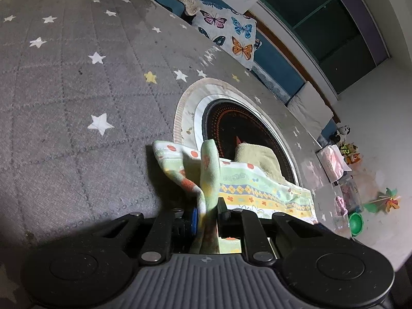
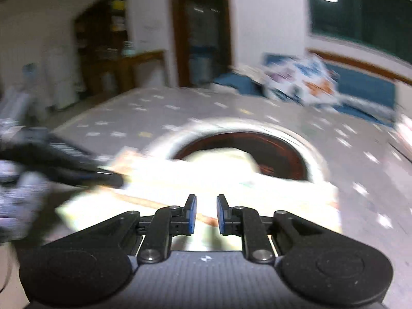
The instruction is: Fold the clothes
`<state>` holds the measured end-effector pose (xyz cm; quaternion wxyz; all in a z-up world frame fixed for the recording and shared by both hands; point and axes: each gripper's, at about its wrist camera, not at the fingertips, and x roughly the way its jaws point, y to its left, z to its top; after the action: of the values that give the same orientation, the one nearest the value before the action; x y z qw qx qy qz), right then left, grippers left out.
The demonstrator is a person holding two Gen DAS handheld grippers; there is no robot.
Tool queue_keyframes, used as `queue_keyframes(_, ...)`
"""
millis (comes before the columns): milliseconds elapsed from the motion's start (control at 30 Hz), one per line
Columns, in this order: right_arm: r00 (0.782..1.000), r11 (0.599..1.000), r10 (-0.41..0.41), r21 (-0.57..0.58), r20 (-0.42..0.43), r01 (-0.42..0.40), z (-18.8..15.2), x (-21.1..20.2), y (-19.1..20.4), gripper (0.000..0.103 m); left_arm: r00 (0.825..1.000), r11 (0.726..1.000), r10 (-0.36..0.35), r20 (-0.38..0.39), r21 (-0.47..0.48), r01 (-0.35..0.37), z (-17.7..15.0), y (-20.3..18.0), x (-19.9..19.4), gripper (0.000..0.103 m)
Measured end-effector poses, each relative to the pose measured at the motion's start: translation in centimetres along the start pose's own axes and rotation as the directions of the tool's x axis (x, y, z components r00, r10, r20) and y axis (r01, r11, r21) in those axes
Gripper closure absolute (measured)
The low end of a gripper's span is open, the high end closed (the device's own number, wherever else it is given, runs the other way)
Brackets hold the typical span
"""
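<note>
My left gripper point(image 1: 207, 212) is shut on a bunched edge of a pale green patterned cloth point(image 1: 247, 185) with orange spots and a yellow band. The cloth rises between the jaws and spreads right over the mat. A folded yellowish-green garment point(image 1: 260, 159) lies behind it on the round rug point(image 1: 195, 108). In the blurred right wrist view, my right gripper point(image 2: 206, 215) is open and empty, just above the near part of the same cloth point(image 2: 231, 182). The left gripper point(image 2: 77, 167) shows at that view's left, touching the cloth's left edge.
A grey star-print mat point(image 1: 77, 77) covers the floor. A butterfly-print cover point(image 1: 226, 33) lies on blue cushions at the back. Toys, a plastic box point(image 1: 350, 193) and a green bowl point(image 1: 356, 222) sit at the right. The right wrist view shows a doorway point(image 2: 203, 33) and shelves point(image 2: 108, 38).
</note>
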<state>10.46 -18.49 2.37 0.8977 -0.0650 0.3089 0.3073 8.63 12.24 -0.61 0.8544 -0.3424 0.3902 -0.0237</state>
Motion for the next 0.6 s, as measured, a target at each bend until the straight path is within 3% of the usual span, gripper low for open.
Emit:
queue_keyframes(167, 0.991, 0.987, -0.128, 0.089, -0.044, 0.131, -1.4, 1.2, -5.1, 0.088, 1.0, 1.0, 0.015, 0.007, 0.027, -0.015, -0.1, -0.4, 0.0, 0.088)
queue_keyframes(300, 0.976, 0.974, -0.212, 0.075, -0.053, 0.216, -2.0, 1.5, -6.9, 0.088, 1.0, 0.999, 0.023, 0.009, 0.042, -0.023, -0.1, -0.6, 0.0, 0.088)
queue_keyframes(400, 0.964, 0.96, -0.26, 0.092, -0.046, 0.264, -1.9, 1.4, -8.0, 0.076, 1.0, 0.998, 0.025, 0.011, 0.051, -0.026, -0.1, -0.6, 0.0, 0.088)
queue_keyframes(500, 0.968, 0.958, -0.249, 0.138, -0.046, 0.253, -1.7, 1.8, -8.9, 0.067, 1.0, 0.998, 0.029, 0.013, 0.061, -0.029, -0.1, -0.7, 0.0, 0.088)
queue_keyframes(600, 0.973, 0.955, -0.223, 0.19, -0.056, 0.229, -1.7, 2.5, -9.8, 0.067, 1.0, 0.997, 0.027, 0.015, 0.065, -0.028, -0.1, -0.7, 0.0, 0.088)
